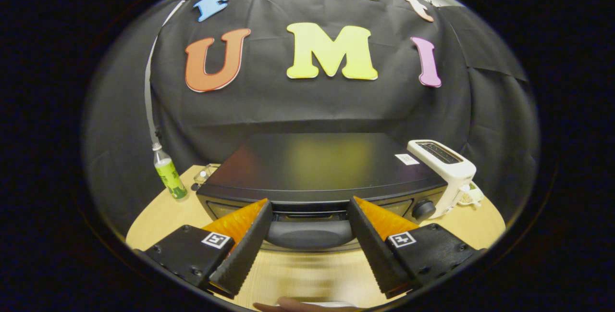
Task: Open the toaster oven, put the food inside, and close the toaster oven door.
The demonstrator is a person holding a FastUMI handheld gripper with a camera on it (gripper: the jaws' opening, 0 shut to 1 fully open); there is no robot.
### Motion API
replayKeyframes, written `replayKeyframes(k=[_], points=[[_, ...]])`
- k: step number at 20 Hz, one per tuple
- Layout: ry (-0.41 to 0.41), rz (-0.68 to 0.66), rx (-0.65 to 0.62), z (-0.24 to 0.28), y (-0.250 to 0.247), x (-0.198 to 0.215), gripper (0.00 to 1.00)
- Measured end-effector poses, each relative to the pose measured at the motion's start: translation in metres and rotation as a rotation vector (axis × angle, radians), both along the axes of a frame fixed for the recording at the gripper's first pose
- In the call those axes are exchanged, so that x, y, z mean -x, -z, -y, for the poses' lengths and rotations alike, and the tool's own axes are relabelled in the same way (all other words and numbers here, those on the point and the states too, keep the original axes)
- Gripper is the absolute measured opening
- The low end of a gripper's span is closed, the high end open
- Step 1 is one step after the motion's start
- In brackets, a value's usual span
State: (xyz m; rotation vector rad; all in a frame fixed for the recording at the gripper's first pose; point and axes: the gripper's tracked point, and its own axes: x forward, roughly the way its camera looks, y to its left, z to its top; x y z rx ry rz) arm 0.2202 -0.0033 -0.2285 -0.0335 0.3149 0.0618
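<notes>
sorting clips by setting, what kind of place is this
Probably a staged kitchen-counter booth: a black toaster oven and white toaster on a wooden table. The open tongs flank the oven's handle.

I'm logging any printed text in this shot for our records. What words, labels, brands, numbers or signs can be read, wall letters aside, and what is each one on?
No text can be read.
Bottle: green label, print too small to read.
Toaster oven: white sticker on its top, too blurred to read.
White toaster: no readable marking.
Gripper, open with the oven door handle between its fingers: a square black-and-white marker on each side, patterns, no words.
</notes>
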Motion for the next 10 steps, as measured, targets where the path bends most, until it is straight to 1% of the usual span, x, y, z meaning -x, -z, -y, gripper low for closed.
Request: replayKeyframes(k=[3, 5, 10], points=[[-0.015, -0.014, 0.015, 0.001, 0.003, 0.010, 1.00], [-0.018, -0.037, 0.000, 0.001, 0.008, 0.021, 1.00], [-0.038, -0.073, 0.026, 0.005, 0.023, 0.054, 1.00]])
